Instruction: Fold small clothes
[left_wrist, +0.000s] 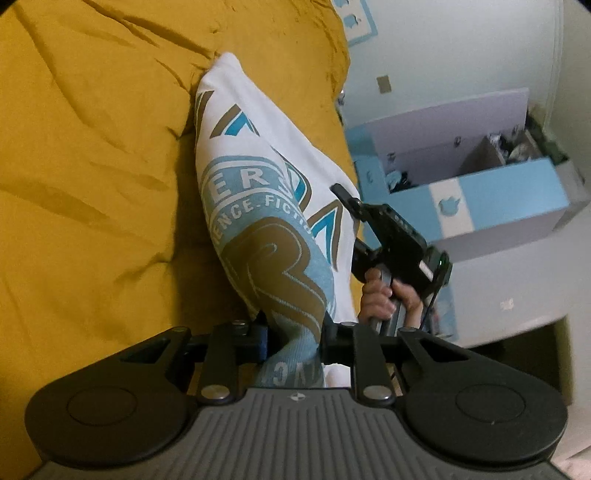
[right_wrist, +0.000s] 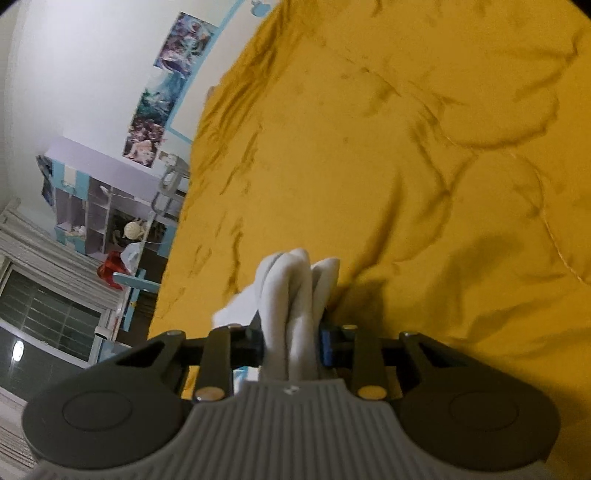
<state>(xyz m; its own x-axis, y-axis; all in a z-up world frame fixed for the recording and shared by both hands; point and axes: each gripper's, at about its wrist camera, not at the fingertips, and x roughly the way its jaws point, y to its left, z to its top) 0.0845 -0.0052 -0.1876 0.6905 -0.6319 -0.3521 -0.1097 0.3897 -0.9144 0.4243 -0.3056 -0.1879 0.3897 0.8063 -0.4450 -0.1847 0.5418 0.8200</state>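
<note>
A small white T-shirt (left_wrist: 255, 192) with a blue and gold print hangs stretched above the yellow bedspread (left_wrist: 92, 166). My left gripper (left_wrist: 293, 338) is shut on its printed edge. The right gripper (left_wrist: 388, 232) shows beyond the shirt, held in a hand, at the shirt's other edge. In the right wrist view my right gripper (right_wrist: 291, 338) is shut on a bunched white fold of the shirt (right_wrist: 291, 291), over the bedspread (right_wrist: 406, 166).
A blue and white toy box (left_wrist: 480, 192) stands open beside the bed. A shelf unit (right_wrist: 96, 206), wall posters (right_wrist: 166, 81) and a window (right_wrist: 44, 314) lie off the bed's far side.
</note>
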